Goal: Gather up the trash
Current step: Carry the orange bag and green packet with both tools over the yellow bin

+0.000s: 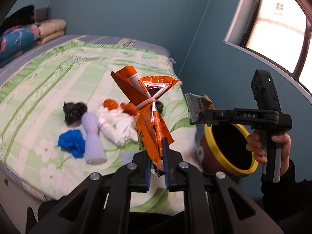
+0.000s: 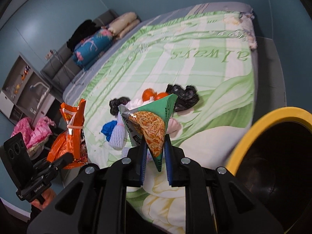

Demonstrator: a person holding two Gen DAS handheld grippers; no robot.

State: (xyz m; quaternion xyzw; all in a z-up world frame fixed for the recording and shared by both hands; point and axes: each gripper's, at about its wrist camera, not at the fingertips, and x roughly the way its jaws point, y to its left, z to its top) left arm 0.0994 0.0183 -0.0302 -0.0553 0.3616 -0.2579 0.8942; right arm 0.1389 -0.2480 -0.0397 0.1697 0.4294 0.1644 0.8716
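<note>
My left gripper (image 1: pixel 157 163) is shut on an orange snack bag (image 1: pixel 150 105) tied with a rubber band, held up over the bed's near edge; it also shows in the right wrist view (image 2: pixel 70 134). My right gripper (image 2: pixel 155 156) is shut on a green noodle packet (image 2: pixel 154 124), seen in the left wrist view (image 1: pixel 197 107) just above the bin. The yellow-rimmed bin (image 1: pixel 230 148) with a black inside stands beside the bed, at the right (image 2: pixel 273 156). More trash lies on the bed: a black bag (image 1: pixel 74 111), a blue bag (image 1: pixel 71 142), a lilac foam net (image 1: pixel 93 138), white wrapping (image 1: pixel 117 124).
The bed has a green flowered quilt (image 2: pixel 195 58). Folded bedding and a blue pillow (image 2: pixel 91 46) lie at its head. Two orange fruits (image 2: pixel 154 95) and another black bag (image 2: pixel 183 97) sit among the trash. A shelf (image 2: pixel 23 85) and pink cloth (image 2: pixel 35 132) stand at the left.
</note>
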